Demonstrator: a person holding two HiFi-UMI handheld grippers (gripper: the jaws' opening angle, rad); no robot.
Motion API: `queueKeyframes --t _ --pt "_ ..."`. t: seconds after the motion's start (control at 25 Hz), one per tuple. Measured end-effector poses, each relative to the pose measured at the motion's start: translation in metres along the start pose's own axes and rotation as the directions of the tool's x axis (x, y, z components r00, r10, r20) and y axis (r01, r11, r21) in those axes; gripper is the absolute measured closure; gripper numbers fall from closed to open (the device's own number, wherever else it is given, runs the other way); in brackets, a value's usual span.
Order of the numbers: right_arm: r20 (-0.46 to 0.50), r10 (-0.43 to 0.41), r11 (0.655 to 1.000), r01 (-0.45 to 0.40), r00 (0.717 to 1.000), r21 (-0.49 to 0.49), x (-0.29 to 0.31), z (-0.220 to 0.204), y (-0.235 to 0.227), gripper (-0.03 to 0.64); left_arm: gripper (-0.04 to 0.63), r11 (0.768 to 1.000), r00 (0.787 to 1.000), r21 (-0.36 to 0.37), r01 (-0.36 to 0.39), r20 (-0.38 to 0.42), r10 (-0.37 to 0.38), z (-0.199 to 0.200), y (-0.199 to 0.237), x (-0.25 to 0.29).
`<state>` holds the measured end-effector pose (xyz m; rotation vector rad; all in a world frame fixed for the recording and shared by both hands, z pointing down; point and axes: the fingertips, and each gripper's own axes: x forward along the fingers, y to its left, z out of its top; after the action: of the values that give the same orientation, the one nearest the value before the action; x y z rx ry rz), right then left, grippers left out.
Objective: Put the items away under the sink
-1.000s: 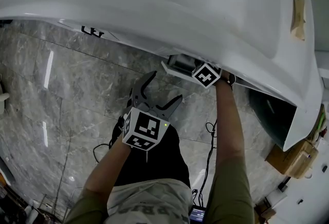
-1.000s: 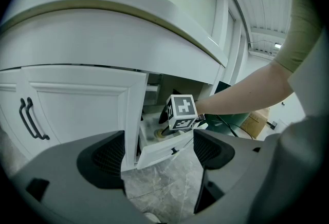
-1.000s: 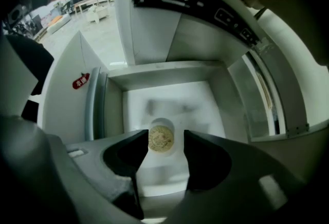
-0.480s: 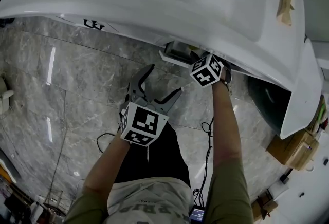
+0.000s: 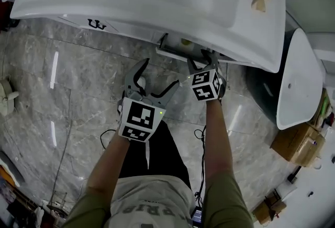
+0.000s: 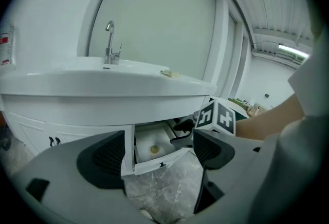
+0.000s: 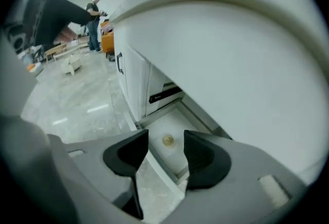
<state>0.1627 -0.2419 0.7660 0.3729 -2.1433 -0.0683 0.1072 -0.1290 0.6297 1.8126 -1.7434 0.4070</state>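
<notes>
While the left gripper (image 5: 157, 78) hangs over the grey marble floor (image 5: 73, 80) with its claw released and nothing between the jaws, the white sink (image 5: 104, 10) spans the space above it. Under the sink's front edge, a shallow white drawer (image 5: 168, 53) stands pulled open, and a small round yellowish item (image 7: 167, 140) lies on its bottom. Just right of the drawer, the right gripper (image 7: 165, 152) points down at that item, jaws apart and empty, well clear of it.

Head view looks down, gripper views low, sharing drawer (image 7: 158, 128)
</notes>
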Motion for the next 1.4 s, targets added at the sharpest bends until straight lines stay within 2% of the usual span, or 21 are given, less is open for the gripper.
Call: queueKeyframes --t 0.2,0.32,0.48,0.64,0.84,1.0,1.16,1.28,1.32,1.4 --pt "0.117 -0.09 0.984 0.07 0.989 0.167 -0.086 0.016 -0.003 0.41 0.198 0.998 0.999 -0.047 -0.032 0.027 0.033 0.021 -0.018 -0.037" --pt "0.218 -0.166 0.961 0.109 0.962 0.253 -0.146 0.032 -0.006 0.41 0.198 0.996 0.997 -0.068 -0.058 0.049 0.062 0.033 -0.026 -0.065" --pt "0.349 -0.262 0.923 0.127 0.9 0.364 -0.227 0.056 -0.009 0.411 0.198 0.993 0.992 -0.085 -0.081 0.092 0.089 0.057 -0.036 -0.105" --pt "0.457 -0.332 0.896 0.123 0.825 0.427 -0.302 0.078 -0.011 0.411 0.198 0.993 0.979 -0.079 -0.085 0.179 0.098 0.096 -0.048 -0.144" --pt "0.598 -0.381 0.897 0.127 0.705 0.423 -0.388 0.118 -0.009 0.411 0.198 0.995 0.953 -0.041 -0.087 0.288 0.095 0.139 -0.063 -0.183" --pt "0.664 -0.416 0.897 0.159 0.621 0.412 -0.444 0.141 -0.006 0.413 0.199 0.997 0.935 0.0 -0.083 0.345 0.078 0.163 -0.075 -0.206" --pt "0.691 -0.438 0.892 0.181 0.575 0.415 -0.479 0.147 0.001 0.414 0.201 0.996 0.918 0.036 -0.084 0.392 0.064 0.178 -0.086 -0.225" --pt "0.694 -0.455 0.884 0.189 0.559 0.428 -0.494 0.146 0.003 0.418 0.204 0.995 0.906 0.049 -0.085 0.42 0.057 0.187 -0.093 -0.235" --pt "0.692 -0.463 0.88 0.191 0.554 0.435 -0.498 0.145 0.003 0.422 0.217 0.995 0.901 0.051 -0.089 0.43 0.059 0.189 -0.094 -0.238" --pt "0.69 -0.48 0.871 0.198 0.542 0.45 -0.506 0.142 0.004 0.491 0.317 0.993 0.89 0.055 -0.109 0.451 0.073 0.193 -0.098 -0.245"
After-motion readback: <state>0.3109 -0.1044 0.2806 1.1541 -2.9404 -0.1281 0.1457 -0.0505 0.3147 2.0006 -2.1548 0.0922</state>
